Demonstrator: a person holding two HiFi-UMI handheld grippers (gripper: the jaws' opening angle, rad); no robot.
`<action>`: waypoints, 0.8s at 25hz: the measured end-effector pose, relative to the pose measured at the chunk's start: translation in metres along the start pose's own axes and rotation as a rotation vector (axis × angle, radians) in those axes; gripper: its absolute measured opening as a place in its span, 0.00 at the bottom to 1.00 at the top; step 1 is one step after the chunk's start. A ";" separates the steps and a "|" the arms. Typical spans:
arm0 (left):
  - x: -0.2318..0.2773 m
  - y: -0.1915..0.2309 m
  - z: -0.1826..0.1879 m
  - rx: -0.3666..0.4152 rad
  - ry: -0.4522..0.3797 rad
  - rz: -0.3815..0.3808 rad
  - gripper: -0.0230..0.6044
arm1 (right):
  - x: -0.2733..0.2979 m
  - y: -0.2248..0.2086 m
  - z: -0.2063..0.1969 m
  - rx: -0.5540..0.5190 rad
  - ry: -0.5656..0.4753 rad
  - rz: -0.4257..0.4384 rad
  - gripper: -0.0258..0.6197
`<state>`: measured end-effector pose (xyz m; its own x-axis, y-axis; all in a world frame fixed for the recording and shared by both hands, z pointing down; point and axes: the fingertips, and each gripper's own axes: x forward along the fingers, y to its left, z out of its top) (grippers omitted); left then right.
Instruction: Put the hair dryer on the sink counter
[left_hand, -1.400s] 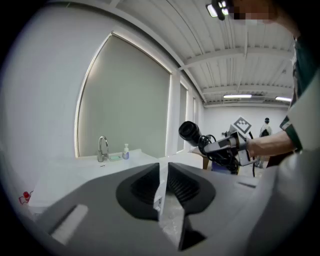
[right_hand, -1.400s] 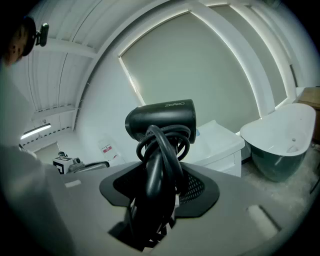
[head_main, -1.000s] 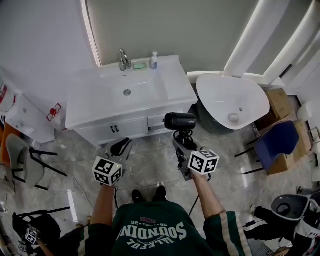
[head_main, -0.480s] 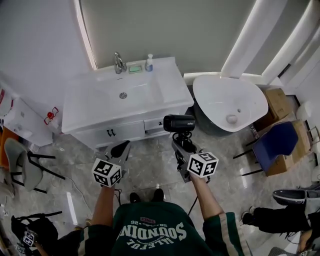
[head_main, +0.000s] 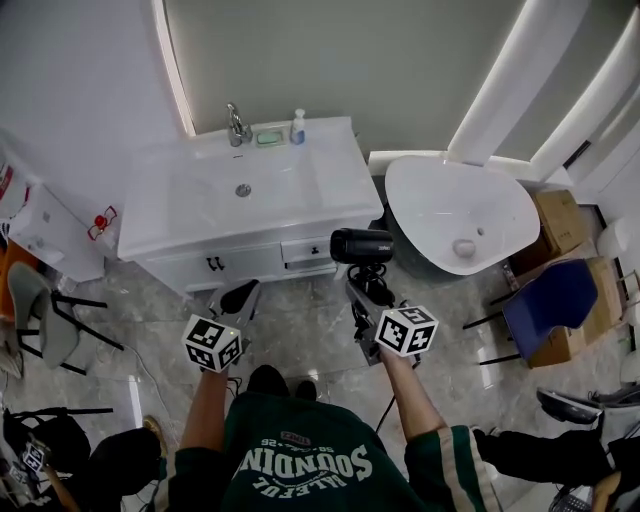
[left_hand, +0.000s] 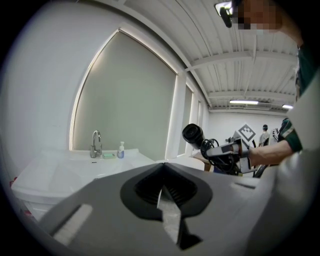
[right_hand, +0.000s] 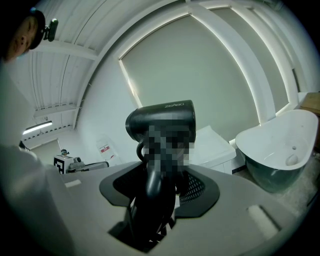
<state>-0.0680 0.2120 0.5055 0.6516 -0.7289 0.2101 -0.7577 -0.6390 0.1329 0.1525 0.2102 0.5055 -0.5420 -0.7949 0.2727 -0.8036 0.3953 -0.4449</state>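
Observation:
The black hair dryer (head_main: 362, 246) stands upright in my right gripper (head_main: 369, 284), whose jaws are shut on its handle; its barrel (right_hand: 160, 116) fills the right gripper view, and its cord hangs by the handle. It hovers above the floor just in front of the right end of the white sink counter (head_main: 330, 200). My left gripper (head_main: 238, 297) is held level to the left, in front of the cabinet drawers, jaws closed with nothing between them. The left gripper view shows the hair dryer (left_hand: 193, 135) off to its right and the counter (left_hand: 60, 170) ahead.
A faucet (head_main: 233, 125), a green soap dish (head_main: 268, 137) and a soap bottle (head_main: 298, 127) line the counter's back edge by the basin. A white bathtub (head_main: 460, 210) stands right of the cabinet. A blue chair (head_main: 545, 300) and cardboard boxes (head_main: 560, 215) are at the right, a grey chair (head_main: 40, 310) at the left.
Both grippers have drifted a little toward the counter as I step forward, the hair dryer still held. A bystander at the lower right has shifted.

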 end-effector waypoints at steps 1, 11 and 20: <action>0.002 -0.001 -0.001 -0.002 0.002 0.001 0.12 | 0.000 -0.003 0.000 0.002 0.001 0.003 0.34; 0.056 0.023 0.005 -0.001 0.004 -0.028 0.12 | 0.029 -0.035 0.015 0.022 -0.007 -0.013 0.34; 0.154 0.095 0.018 -0.012 0.023 -0.088 0.12 | 0.104 -0.075 0.052 0.025 -0.001 -0.044 0.34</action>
<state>-0.0391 0.0341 0.5332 0.7151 -0.6638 0.2192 -0.6977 -0.6975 0.1638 0.1688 0.0740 0.5232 -0.5063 -0.8116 0.2914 -0.8201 0.3488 -0.4536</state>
